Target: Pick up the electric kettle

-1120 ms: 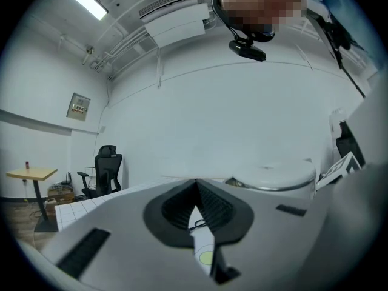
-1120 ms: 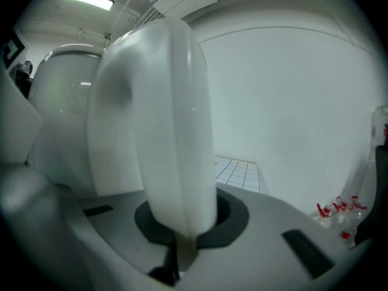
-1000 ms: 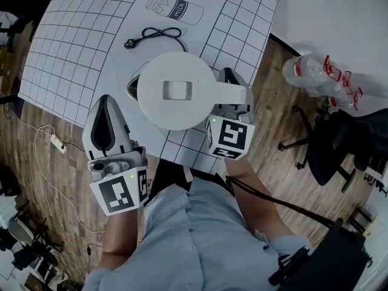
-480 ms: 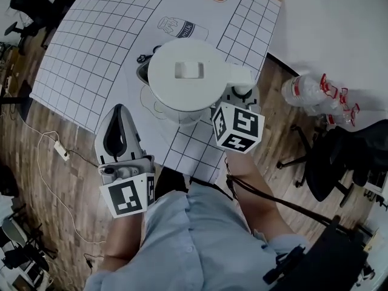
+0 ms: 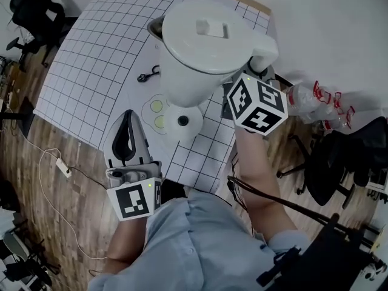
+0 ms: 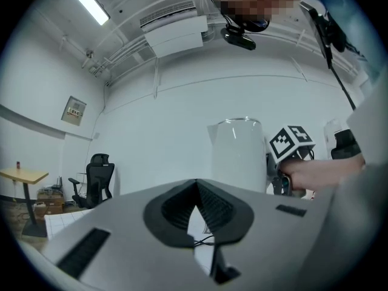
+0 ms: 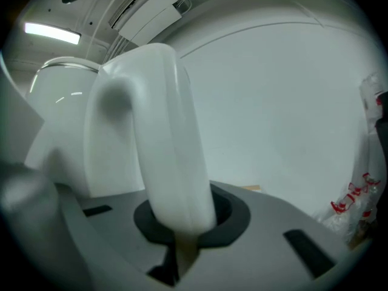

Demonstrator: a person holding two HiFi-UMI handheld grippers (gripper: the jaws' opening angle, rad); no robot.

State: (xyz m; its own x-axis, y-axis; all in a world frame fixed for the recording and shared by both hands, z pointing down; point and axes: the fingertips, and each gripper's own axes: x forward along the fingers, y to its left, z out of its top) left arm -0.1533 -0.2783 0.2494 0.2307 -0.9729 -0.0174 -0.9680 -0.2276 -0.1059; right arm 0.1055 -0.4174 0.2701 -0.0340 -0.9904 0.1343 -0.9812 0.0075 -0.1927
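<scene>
The white electric kettle (image 5: 206, 47) hangs in the air above the gridded table (image 5: 85, 59), clear of its round base (image 5: 182, 121). My right gripper (image 5: 259, 66) is shut on the kettle's handle (image 7: 163, 138), which stands upright between the jaws in the right gripper view. My left gripper (image 5: 128, 119) is shut and holds nothing; it hovers by the table's near edge, left of the base. In the left gripper view the kettle (image 6: 237, 153) stands ahead with the right gripper's marker cube (image 6: 291, 143) beside it.
The base's black power cord (image 5: 147, 74) lies on the table behind the base. Plastic bottles (image 5: 315, 88) and a black office chair (image 5: 345, 150) are on the floor to the right. A power strip (image 5: 63, 165) lies on the floor to the left.
My right gripper has risen with the kettle, lifting it off its base, which now shows on the table. My left gripper has moved up a little.
</scene>
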